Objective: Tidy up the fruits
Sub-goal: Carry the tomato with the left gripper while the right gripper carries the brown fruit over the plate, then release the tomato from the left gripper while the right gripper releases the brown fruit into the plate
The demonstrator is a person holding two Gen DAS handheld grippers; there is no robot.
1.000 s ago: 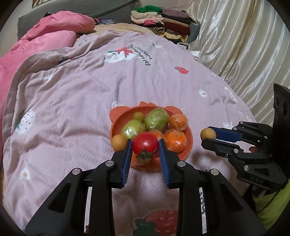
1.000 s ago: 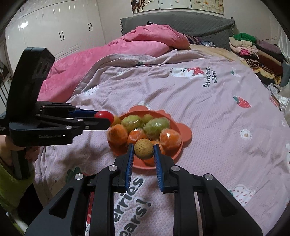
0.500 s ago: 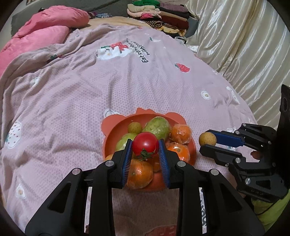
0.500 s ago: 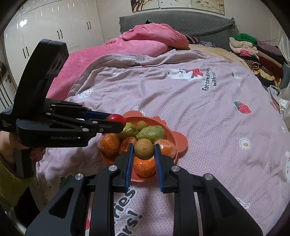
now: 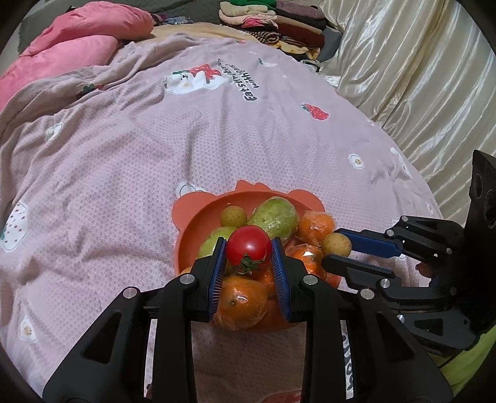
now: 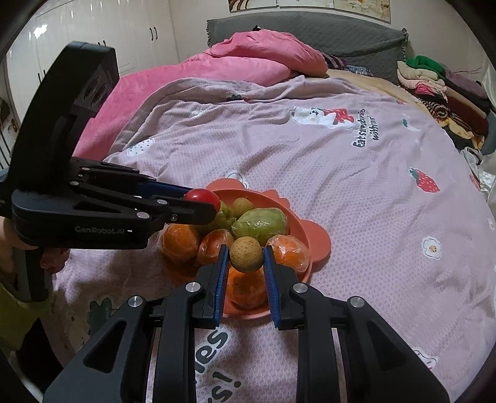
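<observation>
An orange bear-shaped plate [image 5: 198,214] [image 6: 313,235] sits on the pink bedspread, filled with wrapped oranges [image 5: 241,297] [image 6: 290,251], green fruits [image 5: 274,215] [image 6: 260,221] and a small brown fruit [image 5: 233,216]. My left gripper [image 5: 248,248] is shut on a red tomato [image 5: 247,248] [image 6: 203,197] and holds it above the plate's near side. My right gripper [image 6: 246,252] is shut on a small round brown fruit [image 6: 246,252] [image 5: 336,243] and holds it above the plate's right side.
A pink duvet [image 6: 248,59] lies bunched at the head of the bed. Folded clothes [image 5: 272,18] are stacked at the far corner. A cream satin curtain [image 5: 418,77] hangs along the right side. White wardrobes [image 6: 93,28] stand behind.
Both grippers have moved forward over the plate, each still holding its fruit. The right gripper's brown fruit has come in from beside the plate to above its right side.
</observation>
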